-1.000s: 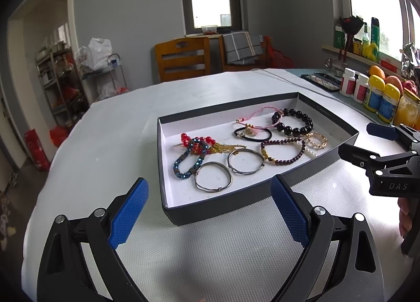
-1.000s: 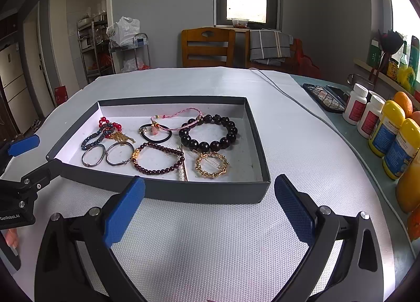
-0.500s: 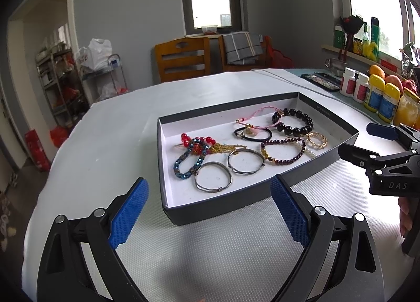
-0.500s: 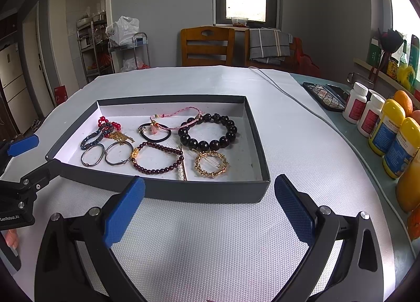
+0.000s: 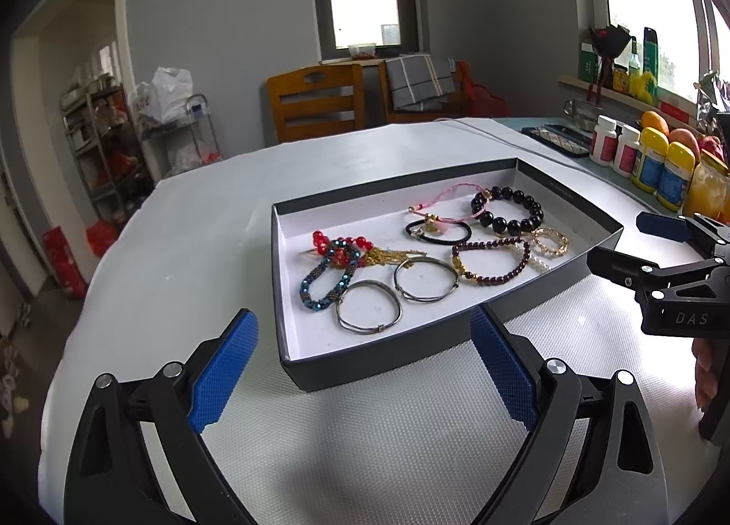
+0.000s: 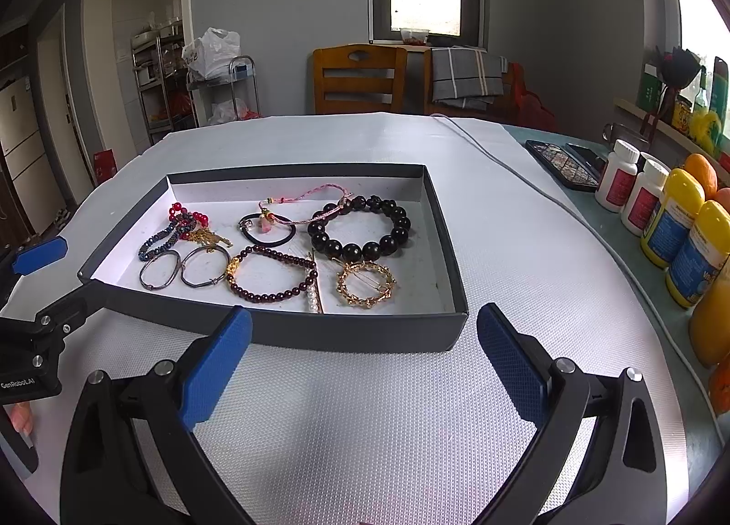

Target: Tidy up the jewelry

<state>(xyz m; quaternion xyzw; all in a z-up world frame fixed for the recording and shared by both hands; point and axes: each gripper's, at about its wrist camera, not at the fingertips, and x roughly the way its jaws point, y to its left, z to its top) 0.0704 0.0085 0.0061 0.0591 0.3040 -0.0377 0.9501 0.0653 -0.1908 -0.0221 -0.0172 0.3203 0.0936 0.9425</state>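
A shallow dark grey box (image 5: 378,367) (image 6: 365,335) with a white floor lies on the white table mat. It holds several bracelets: a black bead bracelet (image 6: 360,228) (image 5: 507,211), a dark red bead bracelet (image 6: 271,274) (image 5: 492,261), two silver bangles (image 6: 182,267) (image 5: 392,297), a blue bead bracelet (image 5: 326,283), a gold ring-shaped clasp (image 6: 365,283) and a pink cord bracelet (image 6: 303,199). My left gripper (image 5: 362,370) is open and empty in front of the box's near left corner. My right gripper (image 6: 365,370) is open and empty in front of the box's near right side.
Bottles and jars (image 6: 675,224) and oranges stand along the right table edge. A patterned flat case (image 6: 563,164) and a grey cable (image 6: 502,162) lie at the back right. Wooden chairs (image 6: 358,80) stand behind the table.
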